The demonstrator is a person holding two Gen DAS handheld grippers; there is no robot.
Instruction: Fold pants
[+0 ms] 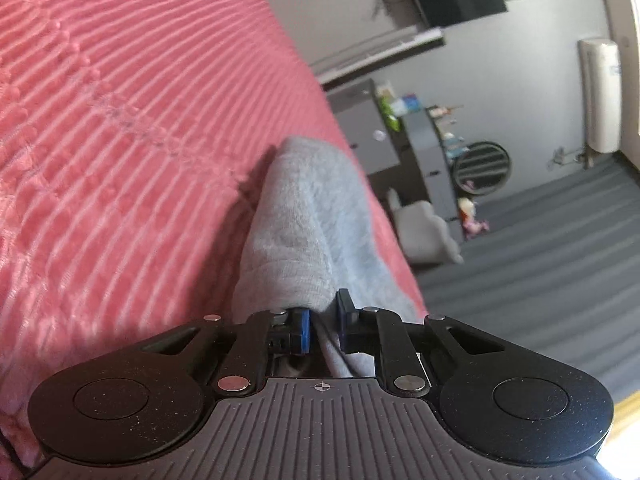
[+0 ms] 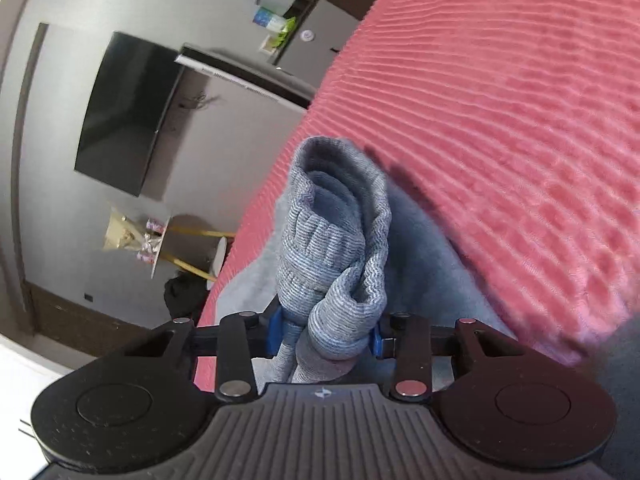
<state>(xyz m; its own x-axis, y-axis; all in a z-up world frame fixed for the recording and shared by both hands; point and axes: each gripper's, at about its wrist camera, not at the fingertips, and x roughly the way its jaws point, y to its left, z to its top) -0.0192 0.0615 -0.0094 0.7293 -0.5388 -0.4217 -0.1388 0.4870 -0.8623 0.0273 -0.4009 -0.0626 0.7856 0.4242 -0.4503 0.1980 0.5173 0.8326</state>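
The grey pants lie over a pink ribbed bedspread. My left gripper is shut on a thin edge of the grey fabric, which runs forward from the jaws in a raised ridge. In the right wrist view, my right gripper is shut on a bunched ribbed waistband or cuff of the pants, which stands up in a roll in front of the jaws. More grey fabric lies flat beneath it on the bedspread.
The bed edge drops to a grey striped floor. A wall-mounted TV, shelves with small items, a white radiator and a small gold-legged table stand beyond the bed.
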